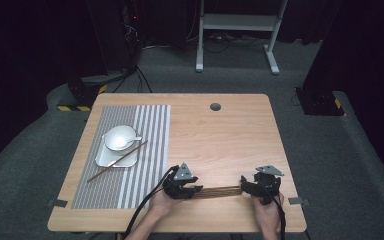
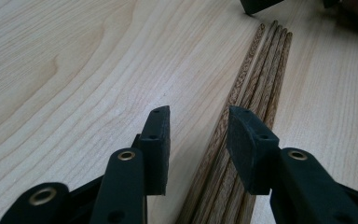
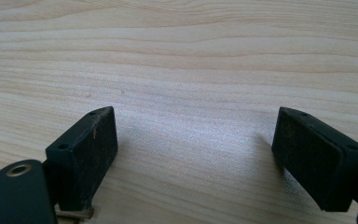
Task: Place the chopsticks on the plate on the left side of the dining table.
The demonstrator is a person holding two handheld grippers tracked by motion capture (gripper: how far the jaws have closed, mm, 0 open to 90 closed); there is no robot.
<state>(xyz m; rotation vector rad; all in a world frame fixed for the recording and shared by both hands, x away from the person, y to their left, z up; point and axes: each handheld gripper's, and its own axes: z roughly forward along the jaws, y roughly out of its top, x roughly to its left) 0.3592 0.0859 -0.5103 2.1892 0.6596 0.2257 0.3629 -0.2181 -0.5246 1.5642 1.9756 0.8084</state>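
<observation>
On the left of the wooden table (image 1: 220,130) a grey-and-white striped placemat (image 1: 145,150) carries a white, roughly square plate (image 1: 104,159); a white bowl (image 1: 116,134) sits on the plate with a white spoon (image 1: 130,141) resting in it, its handle reaching over the bowl's right rim, and a dark pair of chopsticks (image 1: 117,161) lies slantwise across the plate's front corner onto the mat. Near the table's front edge a bundle of brown chopsticks (image 1: 219,191) lies flat, running between the two hand-held tools. The left gripper (image 2: 198,140) has its black jaws partly apart, with no pad pressing on wood: the bundle (image 2: 256,88) runs through the gap close to the right-hand pad and partly beneath it, while the other pad stands over bare table just beside the sticks. The right gripper (image 3: 193,154) holds its jaws wide apart over plain tabletop; a stick end (image 3: 74,214) peeps out at the foot of one jaw, outside the gap. The sticks are slim, round-edged rods of streaky, dark-grained wood, laid side by side; the table is pale, smooth, with long flowing grain; the pads are matte black blocks with small screw holes.
</observation>
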